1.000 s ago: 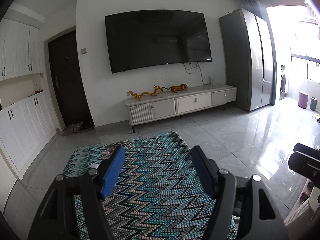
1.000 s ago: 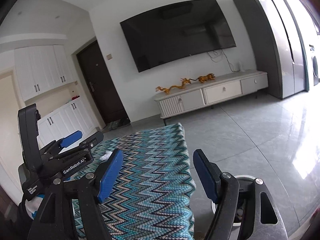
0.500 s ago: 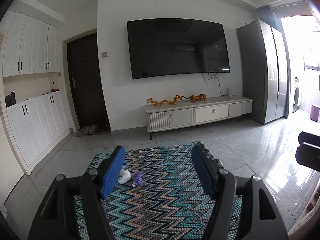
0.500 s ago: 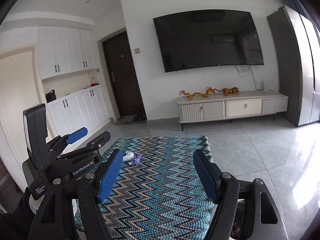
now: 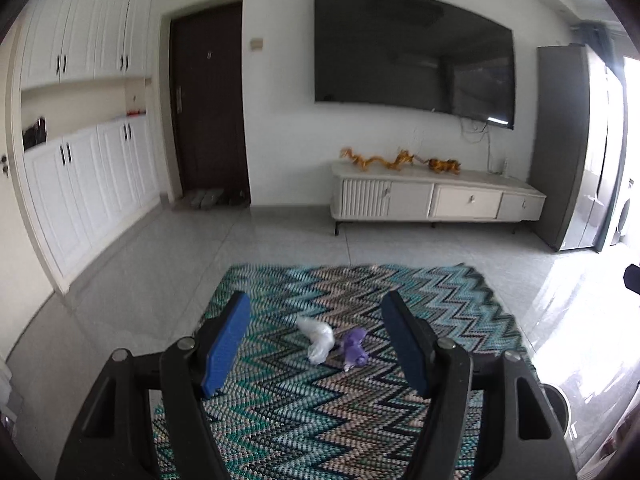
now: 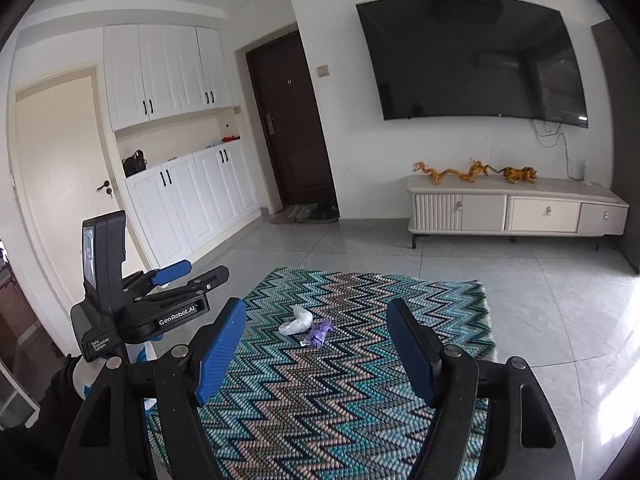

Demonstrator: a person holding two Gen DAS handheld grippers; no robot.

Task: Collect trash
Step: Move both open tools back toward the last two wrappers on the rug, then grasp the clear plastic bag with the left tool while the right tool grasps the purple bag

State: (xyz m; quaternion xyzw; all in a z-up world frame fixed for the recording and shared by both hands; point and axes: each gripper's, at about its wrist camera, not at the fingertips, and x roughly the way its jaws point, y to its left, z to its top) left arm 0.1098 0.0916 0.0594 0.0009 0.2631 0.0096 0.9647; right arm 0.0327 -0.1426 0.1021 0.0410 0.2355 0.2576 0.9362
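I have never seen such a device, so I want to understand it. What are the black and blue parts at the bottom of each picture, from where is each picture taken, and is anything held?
A person carries one grasping tool in each hand; there is no robot arm. Each tool has a camera looking forward along its two blue fingers. One picture comes from the left tool, the other from the right tool, which also sees the left tool beside it. Both tools are open and hold nothing. On the zigzag rug lie two pieces of trash close together: a white plastic scrap and a purple scrap. Behind are a television and a low cabinet.
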